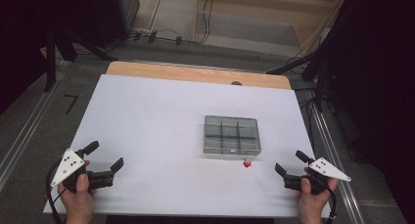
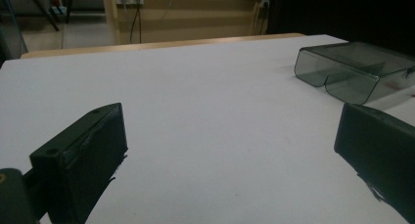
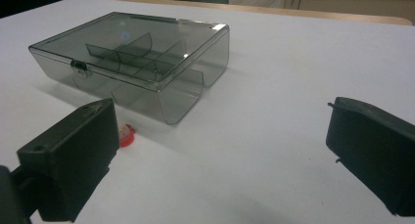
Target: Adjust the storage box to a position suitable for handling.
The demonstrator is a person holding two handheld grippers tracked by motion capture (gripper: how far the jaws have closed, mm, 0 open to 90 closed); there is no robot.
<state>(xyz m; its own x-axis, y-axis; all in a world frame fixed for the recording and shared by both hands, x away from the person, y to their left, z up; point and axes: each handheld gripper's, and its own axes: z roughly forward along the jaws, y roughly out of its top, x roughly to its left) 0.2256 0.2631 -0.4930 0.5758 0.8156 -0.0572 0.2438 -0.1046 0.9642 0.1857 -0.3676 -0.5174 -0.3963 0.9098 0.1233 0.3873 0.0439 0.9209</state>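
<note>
A smoky clear plastic box (image 1: pixel 231 135) with a closed lid and inner dividers sits right of the table's centre; it also appears in the left gripper view, box (image 2: pixel 353 70), and close up in the right gripper view, box (image 3: pixel 132 57), latch side facing me. A small red object (image 1: pixel 247 163) lies on the table just in front of the box, small red object (image 3: pixel 126 135). My left gripper (image 1: pixel 104 155) rests near the front left edge, open and empty, left gripper (image 2: pixel 230 150). My right gripper (image 1: pixel 290 162) is at the front right, open and empty, right gripper (image 3: pixel 220 150), a short way right of the red object.
The white table top (image 1: pixel 147 126) has a wooden strip (image 1: pixel 195 73) along its far edge. Dark stands and cables (image 1: pixel 161 37) lie on the floor beyond. A person's hands (image 1: pixel 78 194) hold both grippers at the near edge.
</note>
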